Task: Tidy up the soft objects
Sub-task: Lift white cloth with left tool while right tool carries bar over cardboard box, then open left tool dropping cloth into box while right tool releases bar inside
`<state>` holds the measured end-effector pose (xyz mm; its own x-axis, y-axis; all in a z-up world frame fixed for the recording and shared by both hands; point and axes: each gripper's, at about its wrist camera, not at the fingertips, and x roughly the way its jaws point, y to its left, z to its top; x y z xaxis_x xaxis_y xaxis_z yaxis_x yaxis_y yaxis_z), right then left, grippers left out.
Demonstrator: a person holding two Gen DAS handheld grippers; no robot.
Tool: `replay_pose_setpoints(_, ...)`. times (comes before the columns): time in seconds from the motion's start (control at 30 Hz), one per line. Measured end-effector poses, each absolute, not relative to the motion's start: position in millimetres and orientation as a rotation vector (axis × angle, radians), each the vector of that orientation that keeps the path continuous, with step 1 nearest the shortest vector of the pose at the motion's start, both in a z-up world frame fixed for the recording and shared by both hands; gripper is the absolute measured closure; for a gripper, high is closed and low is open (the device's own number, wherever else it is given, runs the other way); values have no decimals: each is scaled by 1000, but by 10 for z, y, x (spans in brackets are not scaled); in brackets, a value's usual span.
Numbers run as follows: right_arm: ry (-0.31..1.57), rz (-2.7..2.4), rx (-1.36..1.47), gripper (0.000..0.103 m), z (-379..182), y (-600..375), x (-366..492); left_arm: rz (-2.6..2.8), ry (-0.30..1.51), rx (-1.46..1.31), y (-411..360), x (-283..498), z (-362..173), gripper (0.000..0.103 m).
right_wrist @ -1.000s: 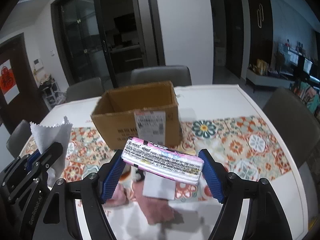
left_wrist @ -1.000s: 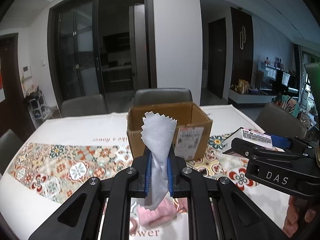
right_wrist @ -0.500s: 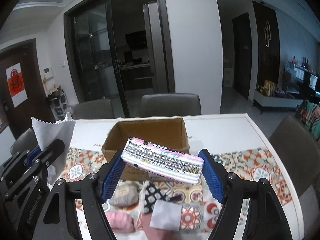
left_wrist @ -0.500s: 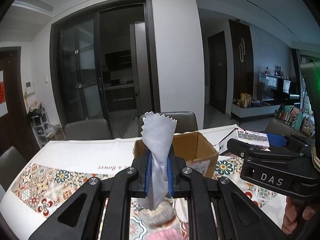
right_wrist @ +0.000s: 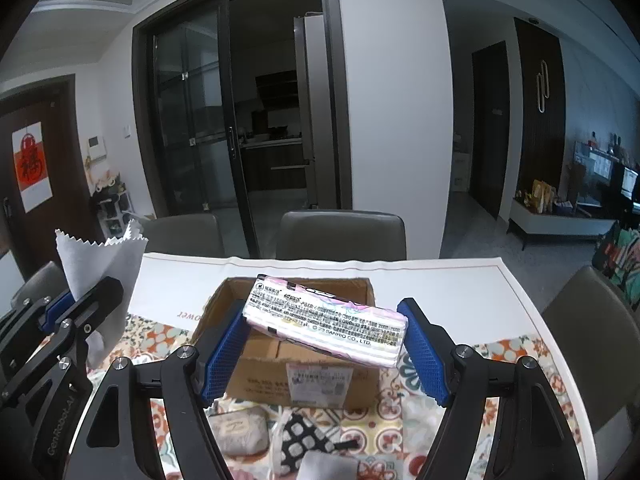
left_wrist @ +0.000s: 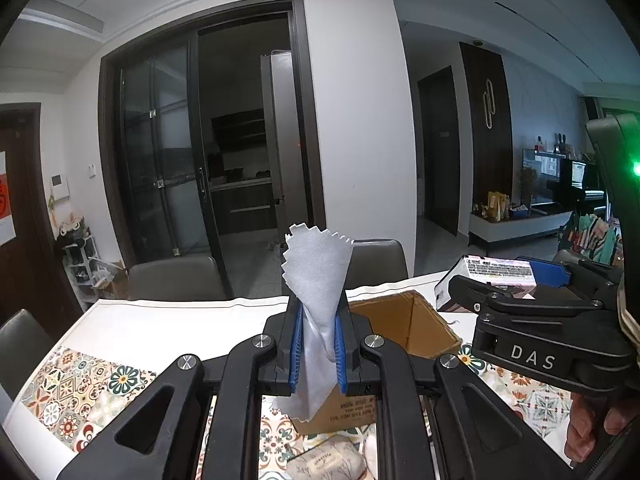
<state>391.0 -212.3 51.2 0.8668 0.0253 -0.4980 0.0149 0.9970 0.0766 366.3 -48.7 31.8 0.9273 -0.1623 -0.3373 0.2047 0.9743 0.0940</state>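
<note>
Left gripper [left_wrist: 317, 350]: clamped on a grey cloth [left_wrist: 316, 276] with pinked edges, held upright just left of the box [left_wrist: 404, 320].
Right gripper [right_wrist: 325, 354]: pads squeezing the ends of a pink tissue pack [right_wrist: 326, 320], tilted, held above the box's open top, likely so it can drop in.
Box: open cardboard, on the table [right_wrist: 460, 300]'s patterned cloth.
Waiting: pouch [right_wrist: 240, 430], dotted item [right_wrist: 304, 436] lie before the box.
Writing: pack reads "SANRIO CO., LTD."; grippers read "DAS", "GenRobot.AI".

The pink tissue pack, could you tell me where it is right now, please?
In the right wrist view, the tissue pack sits clamped in the right gripper, above the open cardboard box.
</note>
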Motion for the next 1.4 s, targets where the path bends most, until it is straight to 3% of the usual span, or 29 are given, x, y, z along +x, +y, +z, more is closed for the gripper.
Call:
replay_pose_setpoints(0.43,591,35,50,27,359,-2121,4537,-220,440,88,-475,4403,128,88)
replay_pose_setpoints(1.17,812,42,3,27,-370,-2116,5336,-273,703,101,-610,5284,-604,88)
replay_pose_setpoints(1.23,829,47,2,27,-424,-2112,5363,-277,718,105,-627,5304,-650,85)
replay_pose_setpoints(1.4,871,60,23,27,-518,-2128,5423,-282,739,106,-612,5332,-714,63)
